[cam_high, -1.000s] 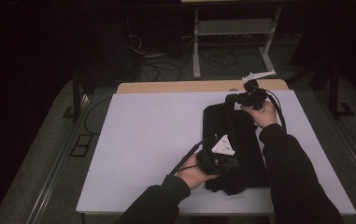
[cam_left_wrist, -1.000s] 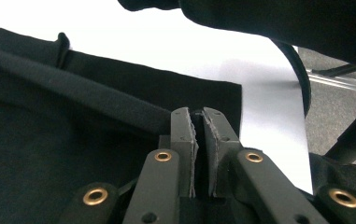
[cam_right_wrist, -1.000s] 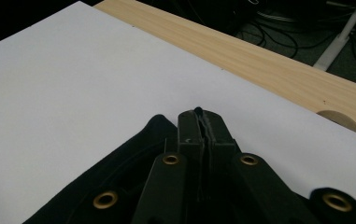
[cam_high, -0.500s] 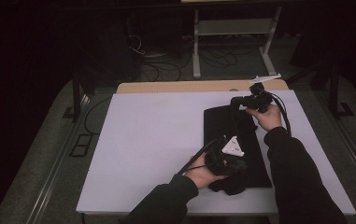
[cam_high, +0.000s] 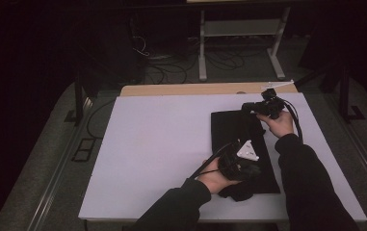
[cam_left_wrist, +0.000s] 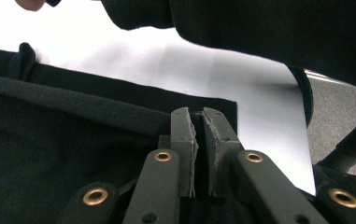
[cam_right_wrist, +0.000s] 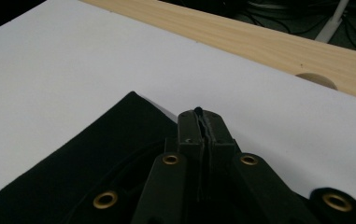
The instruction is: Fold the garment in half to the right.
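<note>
A black cloth (cam_high: 234, 130) lies folded lengthwise on the right half of the white table (cam_high: 162, 144). My right gripper (cam_high: 246, 107) is at the cloth's far edge and is shut on it; in the right gripper view a bit of black hem pokes out between the closed jaws of the right gripper (cam_right_wrist: 199, 116), beside the cloth (cam_right_wrist: 87, 158). Near the front, my left gripper (cam_high: 253, 168) is shut on a fold of the cloth (cam_left_wrist: 73, 154), its jaws almost together in the left gripper view (cam_left_wrist: 199, 116). The near end of the cloth is bunched under the left hand.
A bare wooden strip (cam_high: 210, 89) runs along the table's far edge, with a round notch (cam_right_wrist: 316, 79) in it. Beyond it, a metal stand (cam_high: 239, 33) and loose cables sit on the dark floor. My right sleeve (cam_left_wrist: 269, 23) reaches over the cloth.
Both hands have shifted slightly to the right with the cloth. The cloth, humped up a second ago, now lies flatter and more stretched between the two grippers.
</note>
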Tool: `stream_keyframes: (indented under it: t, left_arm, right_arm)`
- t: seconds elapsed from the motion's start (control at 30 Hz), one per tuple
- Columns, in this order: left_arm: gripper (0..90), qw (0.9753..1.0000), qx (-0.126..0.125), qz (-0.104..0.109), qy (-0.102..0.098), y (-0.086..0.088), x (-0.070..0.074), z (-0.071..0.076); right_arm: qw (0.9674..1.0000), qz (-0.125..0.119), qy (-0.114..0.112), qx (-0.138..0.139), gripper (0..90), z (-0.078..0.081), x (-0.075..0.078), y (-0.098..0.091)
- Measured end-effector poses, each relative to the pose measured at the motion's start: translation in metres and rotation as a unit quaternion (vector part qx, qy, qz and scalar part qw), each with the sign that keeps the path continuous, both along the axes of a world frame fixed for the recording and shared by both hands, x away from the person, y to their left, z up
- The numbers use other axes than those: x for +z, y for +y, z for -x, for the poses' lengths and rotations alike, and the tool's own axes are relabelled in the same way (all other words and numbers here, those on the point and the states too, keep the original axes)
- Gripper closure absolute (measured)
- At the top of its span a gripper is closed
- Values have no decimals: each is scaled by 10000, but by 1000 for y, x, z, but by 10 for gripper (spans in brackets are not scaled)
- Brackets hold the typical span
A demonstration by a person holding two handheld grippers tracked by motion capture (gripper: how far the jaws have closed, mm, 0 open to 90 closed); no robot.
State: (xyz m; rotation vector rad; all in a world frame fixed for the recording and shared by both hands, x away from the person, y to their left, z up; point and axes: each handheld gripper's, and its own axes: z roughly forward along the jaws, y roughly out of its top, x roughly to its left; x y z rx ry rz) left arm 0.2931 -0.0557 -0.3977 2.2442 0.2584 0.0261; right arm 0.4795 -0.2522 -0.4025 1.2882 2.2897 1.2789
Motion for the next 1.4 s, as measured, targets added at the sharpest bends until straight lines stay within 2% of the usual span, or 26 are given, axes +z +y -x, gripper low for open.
stream_keyframes:
  t: [0.63,1.07,1.23,1.4]
  left_arm:
    - [817,9999,-71,-116,51,-17,-6,-3]
    - [817,9998,-81,-166,54,-25,-7,-5]
    - [817,9998,-79,-172,43,-30,-9,-5]
    - [818,9998,-44,-159,52,-34,-10,-6]
  right_arm:
    - [9999,26,75,-118,857,-1,-10,-11]
    - [9989,152,220,-386,845,0,-22,-21]
    - [9979,66,345,-546,765,1,-22,-27]
    - [9969,-22,328,-715,661,8,-17,-40]
